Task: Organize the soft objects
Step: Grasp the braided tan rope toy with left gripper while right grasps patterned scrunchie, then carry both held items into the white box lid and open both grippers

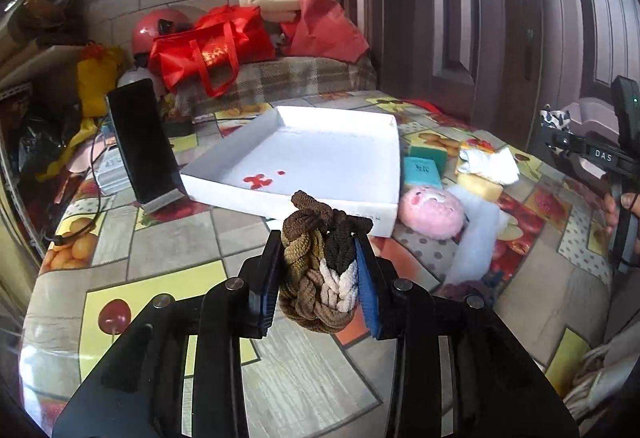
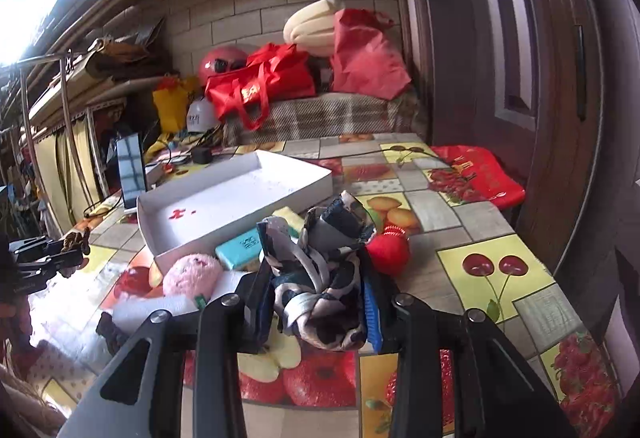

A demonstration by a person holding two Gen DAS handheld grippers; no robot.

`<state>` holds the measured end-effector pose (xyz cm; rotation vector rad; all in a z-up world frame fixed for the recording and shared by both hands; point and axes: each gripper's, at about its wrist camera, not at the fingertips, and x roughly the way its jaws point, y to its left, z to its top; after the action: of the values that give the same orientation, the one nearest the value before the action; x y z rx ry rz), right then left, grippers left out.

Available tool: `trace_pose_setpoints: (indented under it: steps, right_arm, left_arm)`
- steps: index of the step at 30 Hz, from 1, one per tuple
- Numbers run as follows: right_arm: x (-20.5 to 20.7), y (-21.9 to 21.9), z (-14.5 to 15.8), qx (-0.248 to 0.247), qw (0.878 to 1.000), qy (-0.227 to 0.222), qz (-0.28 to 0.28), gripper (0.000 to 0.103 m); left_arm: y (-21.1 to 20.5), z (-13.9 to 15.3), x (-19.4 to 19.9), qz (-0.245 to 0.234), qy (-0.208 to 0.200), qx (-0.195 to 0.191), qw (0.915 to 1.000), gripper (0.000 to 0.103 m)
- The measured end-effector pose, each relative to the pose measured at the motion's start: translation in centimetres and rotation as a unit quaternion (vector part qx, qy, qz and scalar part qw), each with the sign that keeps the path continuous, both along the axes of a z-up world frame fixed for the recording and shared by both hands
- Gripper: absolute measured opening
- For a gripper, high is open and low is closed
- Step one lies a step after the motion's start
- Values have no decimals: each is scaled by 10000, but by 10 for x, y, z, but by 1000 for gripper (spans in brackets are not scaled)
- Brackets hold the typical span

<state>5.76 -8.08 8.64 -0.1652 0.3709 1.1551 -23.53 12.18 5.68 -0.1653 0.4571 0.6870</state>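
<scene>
- Your left gripper [image 1: 320,258] is clamped on a bundle of braided hair ties [image 1: 320,270], brown, tan and cream, held above the fruit-print tablecloth [image 1: 160,238] just short of the white tray's near edge.
- Left of the white tray [image 1: 320,146], a black phone [image 1: 140,142] stands propped upright.
- Inside the tray you can see only its bare white floor and a small red mark [image 1: 258,180].
- Just right of the tray's near corner sits a pink plush toy [image 1: 430,210], touching a white fluffy cloth [image 1: 476,238]; a teal sponge [image 1: 422,170] lies against the tray's right wall.
- Your right gripper [image 2: 316,302] is closed on a crumpled patterned scarf [image 2: 320,278] in navy, white and tan, well right of the tray.
- A red ball [image 2: 388,252] rests on the tablecloth beside the scarf, further right of the tray.
</scene>
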Motion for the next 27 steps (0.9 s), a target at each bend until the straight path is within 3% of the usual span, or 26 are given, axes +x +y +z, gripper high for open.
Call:
trace_pose_setpoints:
  steps: [3,9,21,27]
  right_arm:
    - [4,4,-12,110,9983,-180,-549,37]
    - [16,-3,-7,387,9963,22,-770,37]
    - [-25,20,-9,315,9986,-324,-262,37]
    - [-41,49,-13,257,9996,-130,26,37]
  left_arm:
    - [15,1,-8,640,-318,-43,9974,34]
    - [22,1,-16,1118,-488,143,9924,34]
    - [10,2,10,1026,-608,178,9927,34]
    - [1,0,36,951,-556,223,9937,34]
